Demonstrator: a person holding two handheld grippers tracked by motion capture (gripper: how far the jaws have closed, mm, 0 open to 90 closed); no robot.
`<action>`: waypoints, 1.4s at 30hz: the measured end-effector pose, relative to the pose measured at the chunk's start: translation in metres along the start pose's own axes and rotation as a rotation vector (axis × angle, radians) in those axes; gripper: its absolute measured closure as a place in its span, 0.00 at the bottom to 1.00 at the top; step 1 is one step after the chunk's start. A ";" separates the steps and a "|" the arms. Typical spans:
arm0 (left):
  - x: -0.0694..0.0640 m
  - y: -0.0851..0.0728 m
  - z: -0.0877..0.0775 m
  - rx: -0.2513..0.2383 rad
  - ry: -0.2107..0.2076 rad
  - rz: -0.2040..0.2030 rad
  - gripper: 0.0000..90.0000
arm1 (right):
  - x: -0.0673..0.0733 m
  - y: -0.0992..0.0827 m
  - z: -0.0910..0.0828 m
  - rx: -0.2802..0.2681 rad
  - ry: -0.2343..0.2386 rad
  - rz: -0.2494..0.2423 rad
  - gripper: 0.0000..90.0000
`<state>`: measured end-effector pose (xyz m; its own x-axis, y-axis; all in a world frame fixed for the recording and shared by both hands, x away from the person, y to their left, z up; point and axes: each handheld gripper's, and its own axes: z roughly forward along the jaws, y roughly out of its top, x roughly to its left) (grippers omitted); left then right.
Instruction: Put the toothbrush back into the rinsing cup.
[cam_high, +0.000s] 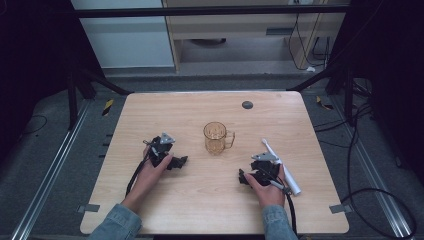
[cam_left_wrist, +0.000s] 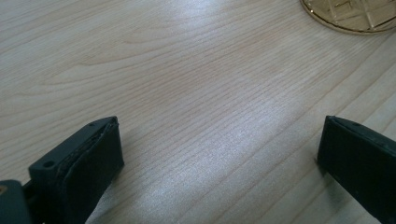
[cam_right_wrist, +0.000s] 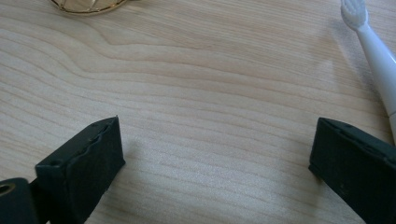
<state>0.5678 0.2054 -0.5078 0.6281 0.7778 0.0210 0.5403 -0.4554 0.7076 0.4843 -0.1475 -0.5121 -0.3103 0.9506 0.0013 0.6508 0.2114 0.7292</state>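
An amber glass mug (cam_high: 218, 137) stands upright near the middle of the wooden table (cam_high: 200, 200), its handle pointing right. A white toothbrush (cam_high: 281, 166) lies flat to its right, bristle end away from the person. My left gripper (cam_high: 169, 152) rests on the table left of the mug, open, with bare wood between its jaws; the mug's base (cam_left_wrist: 355, 14) shows at the upper right of its view. My right gripper (cam_high: 257, 169) sits just left of the toothbrush, open and holding nothing. Its view has the toothbrush (cam_right_wrist: 373, 51) at the right edge and the mug's base (cam_right_wrist: 86, 4) at the top left.
A small dark round cap (cam_high: 247, 105) is set into the table near its far edge. Metal rails and cables run along the floor on both sides. A pale cabinet (cam_high: 240, 30) stands beyond the table.
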 end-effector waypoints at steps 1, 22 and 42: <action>0.000 0.000 0.000 0.000 0.000 0.000 0.00 | 0.000 0.000 0.000 0.000 0.000 0.000 0.03; 0.000 -0.001 -0.001 -0.002 -0.004 0.003 0.00 | -0.042 0.022 -0.083 0.171 -0.145 0.003 0.26; 0.001 0.002 0.002 -0.002 0.002 -0.003 0.00 | -0.069 0.057 -0.059 0.326 -0.127 0.038 0.47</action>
<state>0.5706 0.2049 -0.5078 0.6253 0.7801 0.0205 0.5411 -0.4524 0.7089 0.5018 -0.2146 -0.4297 -0.2065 0.9755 -0.0756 0.8537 0.2173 0.4732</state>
